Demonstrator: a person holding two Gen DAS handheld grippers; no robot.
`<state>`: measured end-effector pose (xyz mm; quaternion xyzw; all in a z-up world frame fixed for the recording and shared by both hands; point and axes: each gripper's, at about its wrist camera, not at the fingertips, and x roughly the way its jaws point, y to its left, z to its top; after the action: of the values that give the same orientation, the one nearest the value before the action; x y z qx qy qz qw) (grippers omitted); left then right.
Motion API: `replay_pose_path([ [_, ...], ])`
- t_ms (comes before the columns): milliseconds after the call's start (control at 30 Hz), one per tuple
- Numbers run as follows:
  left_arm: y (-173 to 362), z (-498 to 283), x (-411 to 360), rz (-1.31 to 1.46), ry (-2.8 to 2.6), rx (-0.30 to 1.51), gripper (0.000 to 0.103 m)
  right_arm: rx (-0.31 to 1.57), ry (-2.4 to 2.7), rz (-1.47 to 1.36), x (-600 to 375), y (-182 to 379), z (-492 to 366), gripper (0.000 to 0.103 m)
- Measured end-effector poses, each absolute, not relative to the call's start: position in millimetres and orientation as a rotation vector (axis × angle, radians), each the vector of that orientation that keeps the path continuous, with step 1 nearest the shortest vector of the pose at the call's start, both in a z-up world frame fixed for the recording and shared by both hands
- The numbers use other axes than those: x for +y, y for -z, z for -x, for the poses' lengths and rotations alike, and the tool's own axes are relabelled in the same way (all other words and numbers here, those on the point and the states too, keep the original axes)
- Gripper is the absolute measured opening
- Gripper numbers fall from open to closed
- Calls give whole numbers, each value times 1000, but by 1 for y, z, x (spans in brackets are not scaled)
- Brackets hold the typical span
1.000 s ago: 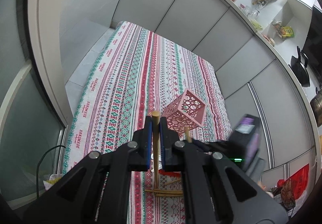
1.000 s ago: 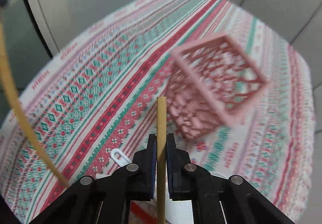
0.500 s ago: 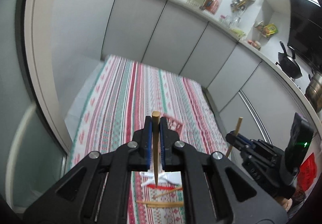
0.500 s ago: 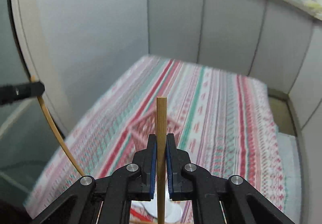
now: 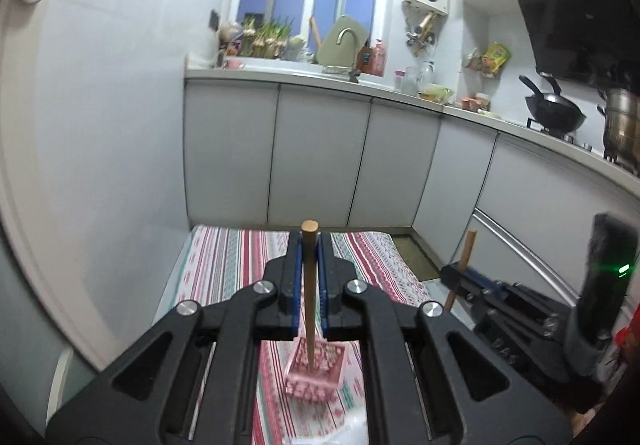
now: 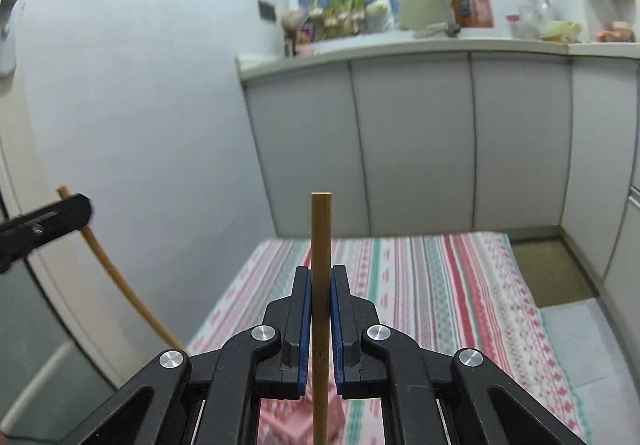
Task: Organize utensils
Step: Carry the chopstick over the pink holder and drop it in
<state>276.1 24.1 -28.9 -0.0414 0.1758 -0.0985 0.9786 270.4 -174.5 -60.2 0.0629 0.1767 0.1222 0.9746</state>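
- The left gripper (image 5: 309,245) is squeezing a round wooden chopstick (image 5: 309,285) between its two blue pads, with its black jaws almost fully closed on the thin stick.
- This chopstick is standing straight up, and its smooth, rounded top is poking out above the fingers.
- Its thin lower end is pointing down at the pink basket (image 5: 315,371), which is sitting on the cloth right below the gripper.
- The basket is looking like a small square box made of hard pink plastic, with lacy holes cut all over its walls.
- The right gripper (image 6: 321,285) is squeezing another chopstick (image 6: 321,265) the same way, jaws nearly shut on it.
- That one is a straight, flat-topped stick of light brown wood with square edges, and it is standing upright too, with a long part sticking up past the fingers.
- A bit of the pink basket is showing low down behind this stick.
- In the right wrist view, the left gripper is showing at the far left with its long curved-looking stick hanging below it.
- The gripper arms are made of shiny black plastic with round silver bolts.
- The striped cloth (image 6: 440,285) is lying flat under everything, soft and woven, with red, green and white bands.
- Smooth grey cabinet doors (image 5: 320,149) are standing behind the cloth.
- A dark round wok (image 5: 554,111) is sitting on the stove at the far right.
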Motion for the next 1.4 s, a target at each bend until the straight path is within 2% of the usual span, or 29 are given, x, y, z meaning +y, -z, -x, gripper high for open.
replay_pose_path([
  [333, 69, -315, 3, -25, 251, 435, 8, 226, -213, -219, -180, 52, -300, 7],
  [700, 107, -337, 11, 23, 292, 546, 8, 322, -212, -189, -155, 104, -347, 7],
  [1167, 108, -345, 0, 36, 326, 577, 8, 450, -221, -185, -159, 142, -370, 8],
  [1267, 108, -348, 3, 67, 328, 588, 15, 465, -237, -189, -158, 143, -370, 9],
  [1300, 107, -348, 4, 85, 329, 592, 21, 467, -239, -193, -159, 141, -370, 11],
  [1333, 107, -349, 6, 97, 332, 593, 28, 467, -241, -195, -160, 140, -369, 15],
  [1367, 106, -349, 7, 110, 337, 592, 29, 464, -244, -200, -161, 138, -368, 18],
  [1400, 104, -348, 8, 118, 339, 591, 31, 459, -244, -208, -163, 134, -366, 26],
])
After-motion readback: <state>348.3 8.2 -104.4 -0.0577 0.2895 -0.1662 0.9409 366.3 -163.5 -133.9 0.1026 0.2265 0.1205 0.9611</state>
